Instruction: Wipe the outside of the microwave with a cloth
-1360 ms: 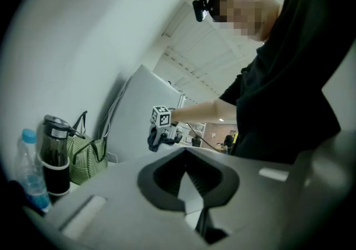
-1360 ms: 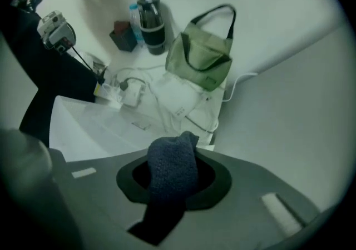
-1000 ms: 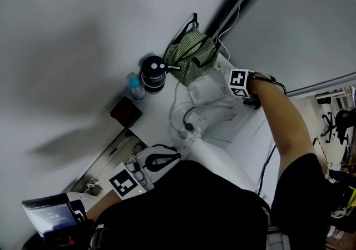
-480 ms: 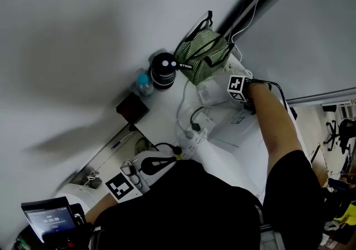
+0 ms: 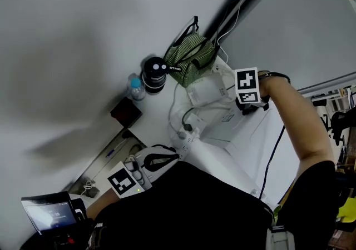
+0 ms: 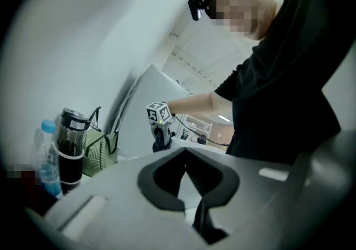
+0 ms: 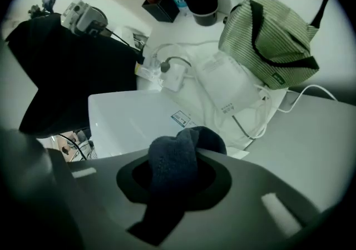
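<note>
Lower left of the head view: the left gripper (image 5: 130, 179) is held low beside the person's black shirt (image 5: 189, 210), well apart from the work. In its own view its jaws are drawn together with nothing between them (image 6: 189, 174). A small lit screen (image 5: 49, 214) sits at the bottom left corner. Centre right of the head view: the white microwave (image 5: 236, 138) lies below the person's outstretched right arm (image 5: 297, 126). The right gripper (image 5: 250, 99) is positioned over the far end of the microwave's top. In the right gripper view the jaws are clenched on a dark blue cloth (image 7: 167, 176), which bunches up through the jaw opening and hangs just above the white top panel (image 7: 130, 124), near a small printed label (image 7: 182, 117). Contact between cloth and panel cannot be confirmed. Beyond the microwave: a tangle of white cables and a plug adapter (image 7: 172, 76), then a flat white packet (image 7: 228, 85). Further toward the top of the frame, a green striped bag (image 7: 272, 35) with black handles stands upright. To its left stand a black tumbler (image 5: 154, 74), a clear water bottle (image 5: 135, 89) and a dark box (image 5: 125, 113), all against the grey wall.
</note>
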Demonstrator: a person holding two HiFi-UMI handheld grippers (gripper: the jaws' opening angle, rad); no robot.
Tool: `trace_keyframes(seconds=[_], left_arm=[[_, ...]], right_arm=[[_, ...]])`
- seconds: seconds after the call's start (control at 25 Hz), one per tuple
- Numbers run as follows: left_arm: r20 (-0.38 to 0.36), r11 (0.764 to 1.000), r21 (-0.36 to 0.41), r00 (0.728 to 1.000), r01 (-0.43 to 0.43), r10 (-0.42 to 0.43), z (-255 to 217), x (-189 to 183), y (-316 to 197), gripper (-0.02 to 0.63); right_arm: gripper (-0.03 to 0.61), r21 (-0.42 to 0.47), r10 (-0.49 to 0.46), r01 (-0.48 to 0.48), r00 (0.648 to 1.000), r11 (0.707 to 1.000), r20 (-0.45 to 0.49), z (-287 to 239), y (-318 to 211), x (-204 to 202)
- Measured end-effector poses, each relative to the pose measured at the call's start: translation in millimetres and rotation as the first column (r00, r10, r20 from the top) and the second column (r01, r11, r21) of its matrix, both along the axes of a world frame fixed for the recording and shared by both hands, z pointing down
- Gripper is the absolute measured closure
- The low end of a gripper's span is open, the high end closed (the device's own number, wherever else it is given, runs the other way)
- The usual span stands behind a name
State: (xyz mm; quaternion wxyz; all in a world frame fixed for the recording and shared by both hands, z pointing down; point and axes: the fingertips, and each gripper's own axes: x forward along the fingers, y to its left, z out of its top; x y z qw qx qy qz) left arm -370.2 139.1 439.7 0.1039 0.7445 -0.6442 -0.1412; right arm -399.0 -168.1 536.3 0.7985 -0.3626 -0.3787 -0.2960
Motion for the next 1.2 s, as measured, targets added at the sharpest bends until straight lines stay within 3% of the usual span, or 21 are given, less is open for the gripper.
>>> trace_keyframes(seconds=[0.16, 0.36, 0.56, 0.72, 0.92, 1.04, 1.2], left_arm=[[0.005, 1.000, -0.012, 1.000, 0.020, -0.020, 1, -2, 8, 0.611], [-0.024, 0.994, -0.045, 0.994, 0.102, -0.104, 13, -13, 28, 0.611], [-0.023, 0.987, -0.062, 0.989, 0.147, -0.148, 23, -19, 39, 0.611], [0.006, 0.992, -0.038, 0.993, 0.117, -0.117, 17, -15, 33, 0.611], [0.025, 0.999, 0.006, 0.999, 0.038, -0.038, -4, -4, 16, 0.611], [0.038, 1.000, 0.017, 0.999, 0.003, -0.004, -11, 1, 9, 0.611], [0.033, 1.000, 0.014, 0.999, 0.017, -0.017, -9, -1, 13, 0.611]], right_arm=[[0.500, 0.088, 0.030, -0.023, 0.996, 0.996, -0.082, 63, -9, 11], [0.500, 0.149, 0.126, -0.103, 0.980, 0.983, -0.155, 132, -23, 11], [0.500, 0.150, 0.169, -0.150, 0.978, 0.977, -0.123, 162, -30, 10], [0.500, 0.029, 0.185, -0.184, 0.980, 0.983, -0.070, 132, -16, 6], [0.500, -0.178, 0.139, -0.149, 0.988, 0.973, -0.071, 2, 37, 15], [0.500, -0.171, 0.064, -0.087, 0.989, 0.982, -0.132, -28, 54, 31], [0.500, -0.075, 0.016, -0.032, 0.979, 0.997, -0.202, 24, 57, 35]])
